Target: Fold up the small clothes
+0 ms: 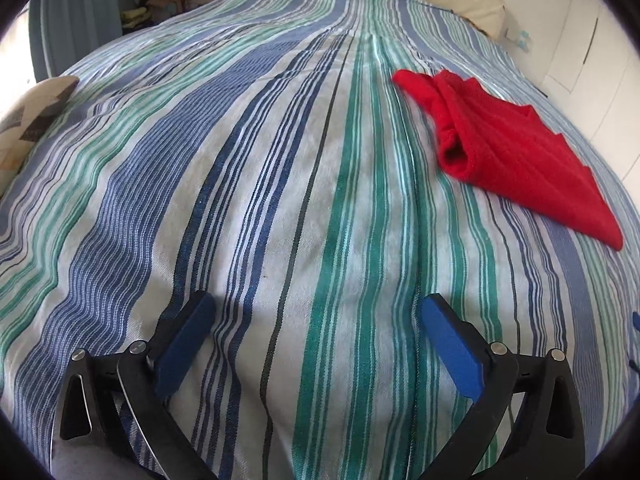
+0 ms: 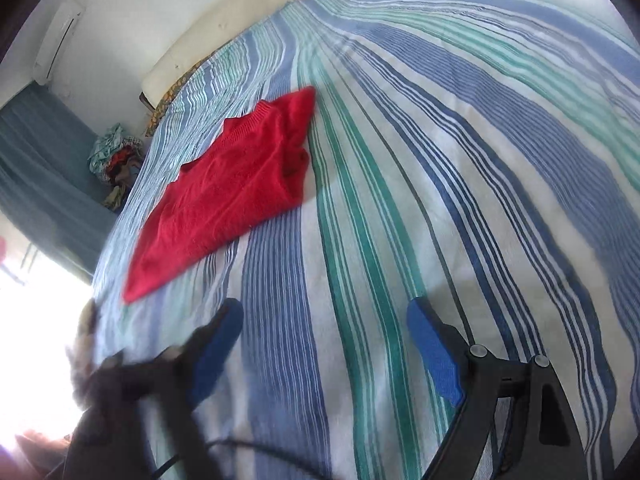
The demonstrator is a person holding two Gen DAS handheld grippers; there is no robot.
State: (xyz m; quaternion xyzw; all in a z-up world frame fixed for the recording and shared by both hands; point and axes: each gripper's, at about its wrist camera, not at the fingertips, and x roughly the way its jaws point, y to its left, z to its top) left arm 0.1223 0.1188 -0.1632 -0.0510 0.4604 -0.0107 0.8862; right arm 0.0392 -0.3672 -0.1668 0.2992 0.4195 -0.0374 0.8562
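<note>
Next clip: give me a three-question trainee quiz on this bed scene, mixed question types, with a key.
1. True or false: the red garment is gripped by the right gripper.
2. What lies under the garment? A) striped bedcover B) wooden table C) tiled floor
3. Fill in: between the left gripper's fingers there is only ____.

Key: 1 false, both grippers are open and empty; the garment lies folded on the bed. 2 A. 3 bedcover.

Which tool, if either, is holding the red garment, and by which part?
Neither. The left tool and right tool both stand open over the striped bedspread; the folded red garment lies untouched.
</note>
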